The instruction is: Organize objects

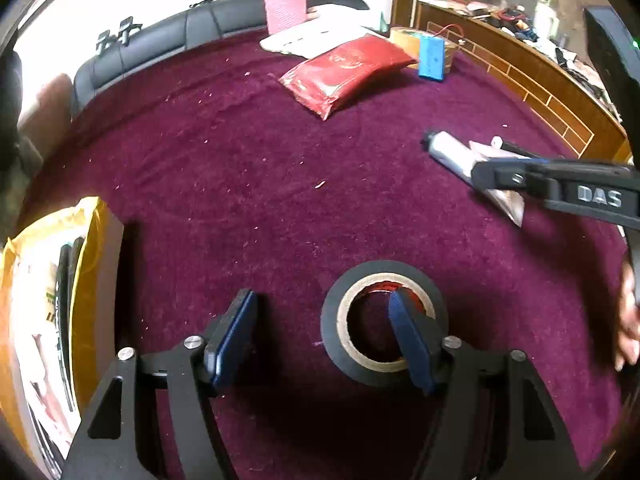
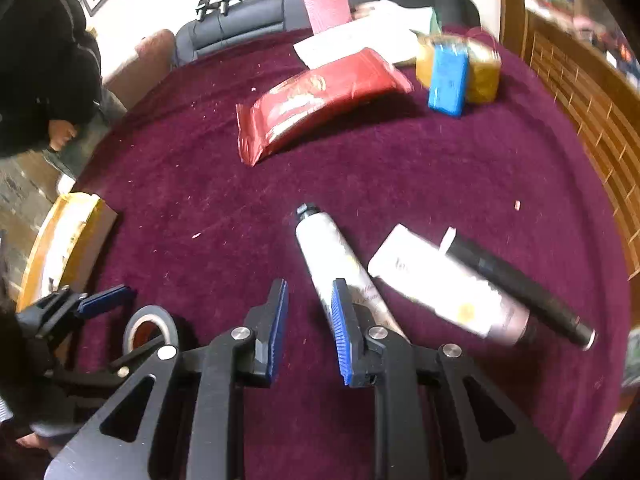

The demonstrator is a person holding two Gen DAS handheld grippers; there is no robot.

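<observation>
Behind right gripper pad, white tube's lower end hidden, open.

The left hand-held gripper sits low with its jaws spread wide, the right finger dipping into a ring's hole. The right hand-held gripper is angled down and forward, jaws parted, nothing between them. The right finger's pad may be touching something, but blur hides it.
</observation>
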